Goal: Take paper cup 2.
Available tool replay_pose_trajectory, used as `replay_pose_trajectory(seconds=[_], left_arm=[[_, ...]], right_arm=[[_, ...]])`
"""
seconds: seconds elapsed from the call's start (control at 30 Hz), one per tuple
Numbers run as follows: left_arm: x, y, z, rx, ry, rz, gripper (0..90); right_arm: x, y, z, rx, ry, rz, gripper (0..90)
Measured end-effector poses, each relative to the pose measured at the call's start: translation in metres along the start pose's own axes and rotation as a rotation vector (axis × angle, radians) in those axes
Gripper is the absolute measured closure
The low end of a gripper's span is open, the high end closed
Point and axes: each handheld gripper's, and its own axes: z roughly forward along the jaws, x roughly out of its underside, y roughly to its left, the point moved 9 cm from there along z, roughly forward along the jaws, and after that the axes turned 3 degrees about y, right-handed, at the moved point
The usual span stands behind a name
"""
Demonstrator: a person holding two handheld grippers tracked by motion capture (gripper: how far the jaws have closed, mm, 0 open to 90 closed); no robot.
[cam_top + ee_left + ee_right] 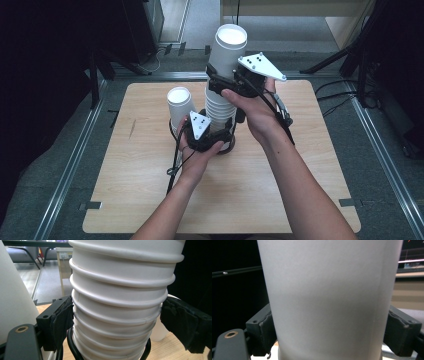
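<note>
Cups (220, 102) stand stacked on the bench (300, 170). Left gripper (112, 322) jaws pinch the stack low down, it seems, though the right pad's contact is unclear. Right gripper (329, 332) jaws clamp the top cup (227, 50). A lone cup (180, 102) stands just beside.

Single cup (180, 102) left of cup stack (221, 102)

No readable text, label or number — anywhere.
</note>
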Motion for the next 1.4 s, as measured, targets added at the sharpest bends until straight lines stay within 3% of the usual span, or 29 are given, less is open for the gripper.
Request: replay_pose_trajectory(seconds=[0.13,0.5,0.63,0.77,1.0,1.4], left_arm=[[0.0,0.0,0.0,-0.003,0.0,0.001,12.1],[0.0,0.0,0.001,-0.002,0.0,0.001,12.4],[0.0,0.0,0.0,0.0,-0.003,0.001,12.6],[0.0,0.0,0.0,-0.002,-0.003,0.001,12.7],[0.0,0.0,0.0,-0.001,-0.001,0.005,12.9],[0.0,0.0,0.0,-0.006,-0.002,0.003,13.1]], right_arm=[[-0.011,0.003,-0.003,0.013,-0.015,-0.036,12.9],[-0.039,0.0,-0.02,0.021,-0.089,-0.015,12.8],[-0.046,-0.003,-0.031,0.046,-0.119,-0.054,12.8],[-0.052,-0.01,-0.045,0.044,-0.139,-0.039,12.8],[-0.051,-0.024,-0.063,0.057,-0.158,-0.034,12.8],[-0.027,-0.06,-0.088,0.111,-0.147,-0.029,12.8]])
